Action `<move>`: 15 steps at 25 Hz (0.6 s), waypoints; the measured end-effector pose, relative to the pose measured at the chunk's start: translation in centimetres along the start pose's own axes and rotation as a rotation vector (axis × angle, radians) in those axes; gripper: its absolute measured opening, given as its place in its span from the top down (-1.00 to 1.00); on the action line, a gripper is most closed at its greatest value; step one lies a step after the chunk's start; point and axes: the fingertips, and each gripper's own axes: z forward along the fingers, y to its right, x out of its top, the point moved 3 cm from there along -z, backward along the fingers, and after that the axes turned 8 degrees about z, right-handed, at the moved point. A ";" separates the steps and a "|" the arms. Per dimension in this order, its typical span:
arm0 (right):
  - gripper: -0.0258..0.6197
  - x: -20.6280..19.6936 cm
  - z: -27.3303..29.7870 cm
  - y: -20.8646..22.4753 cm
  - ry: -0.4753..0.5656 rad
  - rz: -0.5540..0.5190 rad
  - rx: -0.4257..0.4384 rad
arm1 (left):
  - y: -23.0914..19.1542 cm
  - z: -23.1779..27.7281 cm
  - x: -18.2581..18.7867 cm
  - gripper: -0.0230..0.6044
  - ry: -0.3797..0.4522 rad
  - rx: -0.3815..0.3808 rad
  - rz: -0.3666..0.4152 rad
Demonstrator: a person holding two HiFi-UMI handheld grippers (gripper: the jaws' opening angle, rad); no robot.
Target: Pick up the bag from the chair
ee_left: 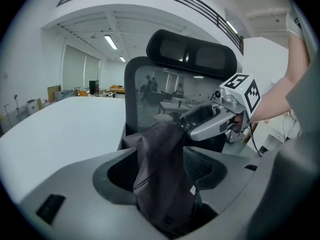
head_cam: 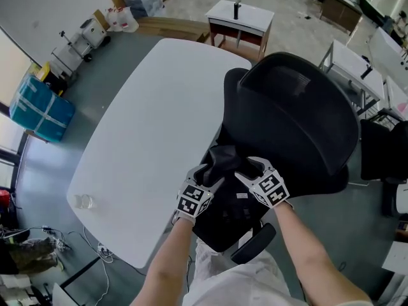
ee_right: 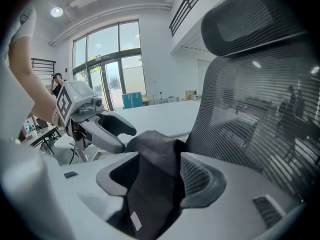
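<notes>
A black fabric bag [head_cam: 226, 217] lies slumped on the seat of a black mesh office chair [head_cam: 299, 120] below me. Both grippers point down at the bag's raised upper fold. My left gripper [head_cam: 207, 174] is open, and a ridge of the bag [ee_left: 162, 179] stands between its wide grey jaws without being pinched. My right gripper [head_cam: 250, 169] is open too, with the dark cloth and its small white label [ee_right: 134, 220] rising between its jaws. Each gripper view shows the other gripper close by: the right gripper [ee_left: 210, 119] and the left gripper [ee_right: 107, 129].
A large white table [head_cam: 146, 139] runs along the chair's left side with a small clear cup [head_cam: 83, 201] near its corner. The chair's armrest [head_cam: 254, 242] juts out close to my body. Behind are a small white desk [head_cam: 242, 14] and a blue crate [head_cam: 41, 110].
</notes>
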 end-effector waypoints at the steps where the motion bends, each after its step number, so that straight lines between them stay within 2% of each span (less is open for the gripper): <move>1: 0.14 -0.2 0.3 0.1 -0.016 -0.011 0.002 | 0.0 0.4 -0.1 0.01 -0.011 -0.003 0.004; 11: 0.11 -1.7 2.8 0.7 -0.140 -0.099 -0.019 | -0.4 3.0 -1.8 0.02 -0.118 0.011 0.029; 15: 0.27 -1.6 3.1 0.6 -0.143 -0.078 -0.021 | -0.5 3.3 -2.3 0.07 -0.121 0.042 -0.004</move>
